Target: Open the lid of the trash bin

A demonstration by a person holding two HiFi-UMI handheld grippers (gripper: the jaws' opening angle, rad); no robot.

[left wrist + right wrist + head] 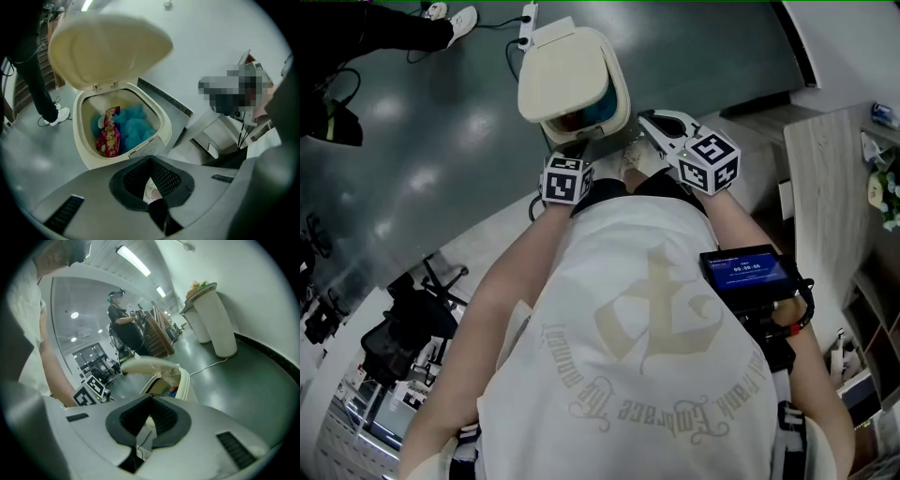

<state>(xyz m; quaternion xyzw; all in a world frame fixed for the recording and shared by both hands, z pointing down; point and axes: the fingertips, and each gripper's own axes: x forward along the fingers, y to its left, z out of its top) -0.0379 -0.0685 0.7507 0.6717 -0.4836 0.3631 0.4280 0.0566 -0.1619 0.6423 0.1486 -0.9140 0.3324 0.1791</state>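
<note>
The cream trash bin (581,117) stands on the dark floor straight ahead of me with its lid (567,67) swung up. The left gripper view looks down into the open bin (89,154): a blue bag (133,126) and a red snack wrapper (108,137) lie inside, under the raised lid (108,49). My left gripper (150,160) is shut on nothing, just short of the bin's front rim; its marker cube (567,180) shows below the bin. My right gripper (649,120) is beside the bin's right side, also shut and empty (150,397), with the bin (180,383) ahead of it.
A person in black (123,326) stands beyond the bin, with shoes (455,16) and a power strip (528,23) on the floor there. White pedestals (216,322) line the wall. A wooden shelf unit (830,178) is to my right and an office chair (412,323) to my left.
</note>
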